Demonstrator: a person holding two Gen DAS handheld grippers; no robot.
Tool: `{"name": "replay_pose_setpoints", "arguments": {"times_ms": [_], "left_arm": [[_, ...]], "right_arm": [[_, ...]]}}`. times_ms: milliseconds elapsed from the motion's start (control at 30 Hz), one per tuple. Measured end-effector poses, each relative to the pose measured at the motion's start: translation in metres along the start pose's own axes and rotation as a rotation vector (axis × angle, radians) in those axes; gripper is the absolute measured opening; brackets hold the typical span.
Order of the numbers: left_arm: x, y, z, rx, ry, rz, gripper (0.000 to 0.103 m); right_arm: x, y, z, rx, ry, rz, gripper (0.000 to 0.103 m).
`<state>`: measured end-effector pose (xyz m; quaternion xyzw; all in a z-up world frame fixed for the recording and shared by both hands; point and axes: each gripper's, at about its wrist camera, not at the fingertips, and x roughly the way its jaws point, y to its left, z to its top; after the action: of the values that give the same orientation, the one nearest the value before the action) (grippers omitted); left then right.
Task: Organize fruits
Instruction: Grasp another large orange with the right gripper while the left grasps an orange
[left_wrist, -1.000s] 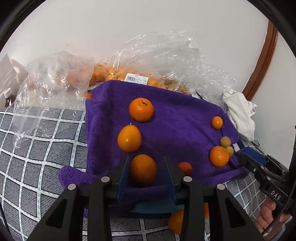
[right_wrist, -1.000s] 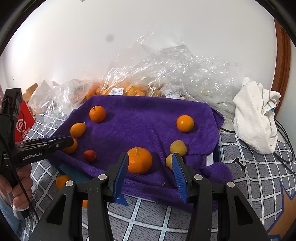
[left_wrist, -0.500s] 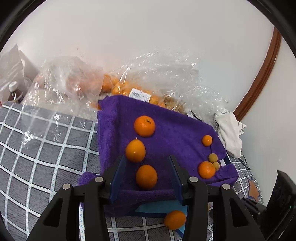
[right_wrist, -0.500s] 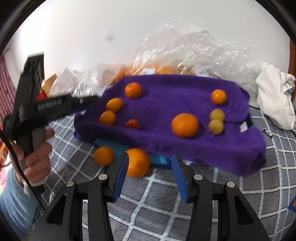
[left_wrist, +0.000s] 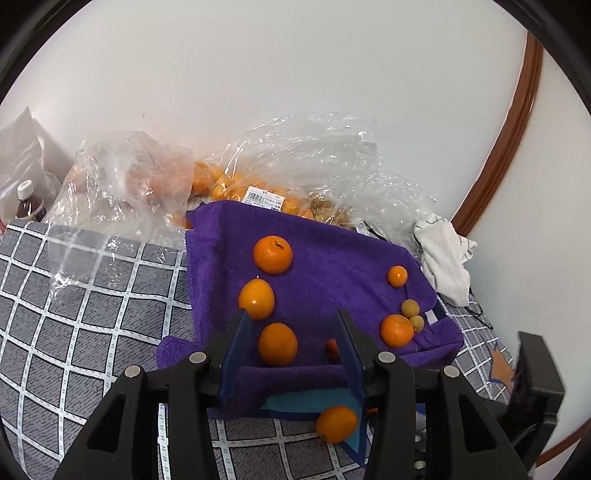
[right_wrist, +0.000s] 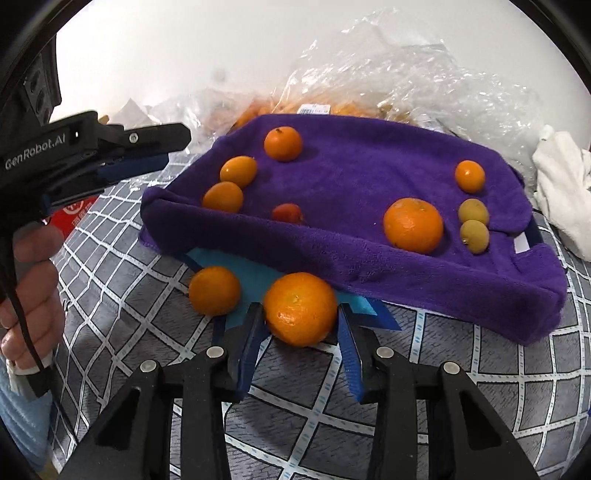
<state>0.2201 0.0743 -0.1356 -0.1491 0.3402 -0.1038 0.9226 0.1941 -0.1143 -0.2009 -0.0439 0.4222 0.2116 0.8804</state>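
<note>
— Starting with the right gripper. Anything in it?
— Closed in just now on the big mandarin, with blue pads set against both its sides. Found off the purple towel, just below its near edge, partly on a blue sheet, with the checked grey cover underneath.
— Anything beside it?
— Just left of it, a smaller orange fruit, apart from the pads.
— And the left gripper?
— Opened up a moment ago and standing clearly parted — gripping nothing. Held by a hand off the towel's left end, clear of the fruit. Looking along it, the nearest orange fruit on the towel shows framed between the fingers but untouched.
— On the towel's other end?
— One more mandarin, a little orange one and two yellowish fruits touching each other; also a small red fruit near the front fold.
— Behind all that?
— Crumpled clear plastic bags with more orange fruit against the wall, and a white cloth to the right.
</note>
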Motion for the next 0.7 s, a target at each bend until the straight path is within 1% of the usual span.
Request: {"name": "replay_pose_setpoints", "arguments": {"times_ms": [100,200,300,333,433,500,533,633,700], "left_arm": [[0.002,-0.002,-0.001,0.016,0.011,-0.014,0.045],[0.002,-0.011,-0.006,0.061,0.033,-0.017,0.045],[0.003,-0.029,-0.015,0.166,0.070,-0.015,0.045],[0.005,-0.037,-0.019,0.215,0.091,-0.035,0.045],[0.013,-0.051,-0.030,0.289,0.145,-0.067,0.045],[0.018,-0.057,-0.037,0.327,0.189,-0.078,0.045],[0.020,-0.059,-0.040,0.338,0.201,-0.071,0.045],[0.025,-0.062,-0.045,0.376,0.205,-0.018,0.045],[0.028,-0.060,-0.047,0.386,0.228,-0.011,0.045]], "right_arm": [[-0.018,-0.013,-0.003,0.044,-0.040,-0.002,0.040],[-0.037,-0.033,-0.011,0.073,-0.064,-0.064,0.040],[-0.046,-0.056,-0.025,0.092,-0.051,-0.127,0.040],[-0.049,-0.064,-0.030,0.107,-0.044,-0.142,0.040],[-0.057,-0.082,-0.044,0.144,-0.044,-0.168,0.040],[-0.060,-0.088,-0.051,0.155,-0.047,-0.174,0.040],[-0.061,-0.091,-0.055,0.159,-0.049,-0.171,0.040],[-0.062,-0.095,-0.058,0.182,-0.064,-0.144,0.040],[-0.062,-0.098,-0.059,0.194,-0.068,-0.130,0.040]]}}
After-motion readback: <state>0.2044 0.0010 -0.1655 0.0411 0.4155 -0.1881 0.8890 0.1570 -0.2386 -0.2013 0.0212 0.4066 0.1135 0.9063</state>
